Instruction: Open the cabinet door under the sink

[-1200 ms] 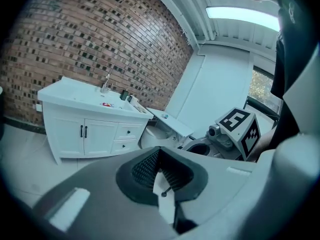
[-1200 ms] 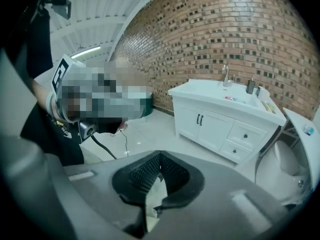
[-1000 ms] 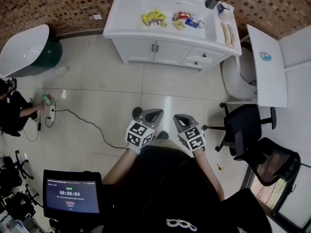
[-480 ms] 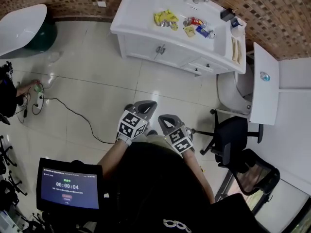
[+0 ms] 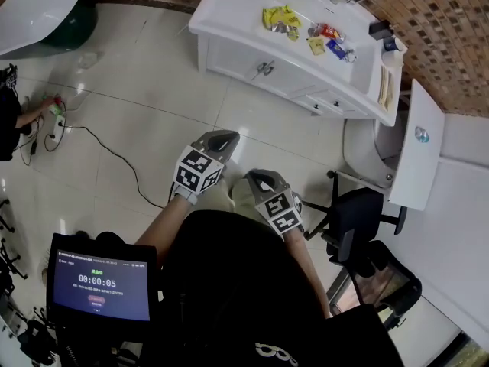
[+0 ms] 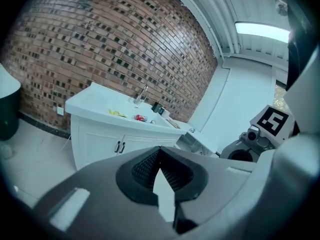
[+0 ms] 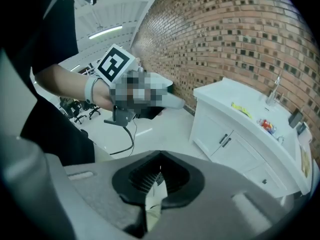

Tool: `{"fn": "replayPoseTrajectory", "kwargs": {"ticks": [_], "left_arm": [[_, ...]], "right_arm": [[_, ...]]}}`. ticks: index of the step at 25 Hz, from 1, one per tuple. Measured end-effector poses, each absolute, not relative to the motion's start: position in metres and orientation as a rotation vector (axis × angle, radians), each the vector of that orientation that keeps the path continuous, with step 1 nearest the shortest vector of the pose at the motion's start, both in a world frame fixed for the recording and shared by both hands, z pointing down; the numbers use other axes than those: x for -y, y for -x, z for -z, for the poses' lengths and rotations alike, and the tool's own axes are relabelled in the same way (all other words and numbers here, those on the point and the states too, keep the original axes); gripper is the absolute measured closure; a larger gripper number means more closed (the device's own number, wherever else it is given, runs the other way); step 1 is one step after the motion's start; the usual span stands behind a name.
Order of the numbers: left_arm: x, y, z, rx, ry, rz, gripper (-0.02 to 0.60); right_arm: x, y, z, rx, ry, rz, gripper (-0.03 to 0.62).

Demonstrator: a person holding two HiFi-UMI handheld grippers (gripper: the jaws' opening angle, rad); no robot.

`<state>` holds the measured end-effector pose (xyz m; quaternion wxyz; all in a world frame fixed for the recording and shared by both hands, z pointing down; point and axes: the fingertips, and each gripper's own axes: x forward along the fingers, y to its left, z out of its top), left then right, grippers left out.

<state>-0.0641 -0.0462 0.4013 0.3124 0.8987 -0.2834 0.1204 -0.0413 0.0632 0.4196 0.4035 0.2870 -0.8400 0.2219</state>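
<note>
The white vanity [image 5: 229,10] with its sink stands against the brick wall at the top of the head view. Its two cabinet doors [image 5: 248,58] are closed, with a pair of dark handles [image 5: 265,68] at the middle. The doors also show in the left gripper view [image 6: 102,145] and the right gripper view [image 7: 217,134]. My left gripper [image 5: 221,138] and right gripper [image 5: 257,176] hang side by side over the floor tiles, well short of the vanity. Both are shut with nothing between their jaws [image 6: 160,151] [image 7: 160,156].
Packets and small bottles [image 5: 306,33] lie on the countertop. A white and green tub [image 5: 42,6] stands at the far left, and a black cable [image 5: 114,159] runs across the floor. A toilet [image 5: 363,147], a white panel [image 5: 416,140] and an office chair [image 5: 359,212] crowd the right. A tablet [image 5: 99,285] sits near my left side.
Both grippers have moved forward over the floor toward the vanity. The vanity has slid right and tilted in the head view. The jaws stay shut.
</note>
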Motion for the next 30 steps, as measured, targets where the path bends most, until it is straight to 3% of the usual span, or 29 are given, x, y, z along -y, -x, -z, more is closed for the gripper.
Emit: {"fn": "replayPoseTrajectory", "kwargs": {"ticks": [6,19,24,30], "left_arm": [[0.035,0.039,-0.419,0.836,-2.312,-0.35,0.566],[-0.001,-0.095,-0.457,0.663,-2.321,-0.363,0.566],[0.05,-0.074,-0.47,0.778,-2.332,-0.347,0.566],[0.08,0.016,-0.503,0.951,-2.224,-0.395,0.566]], "right_arm": [[-0.075,0.002,-0.43,2.157,-0.738,-0.607,0.603],[-0.043,-0.139,-0.464,2.098,-0.877,-0.641,0.603],[-0.031,-0.15,-0.485,2.156,-0.926,-0.65,0.603],[-0.022,-0.087,-0.552,2.215,-0.668,-0.623,0.603]]}}
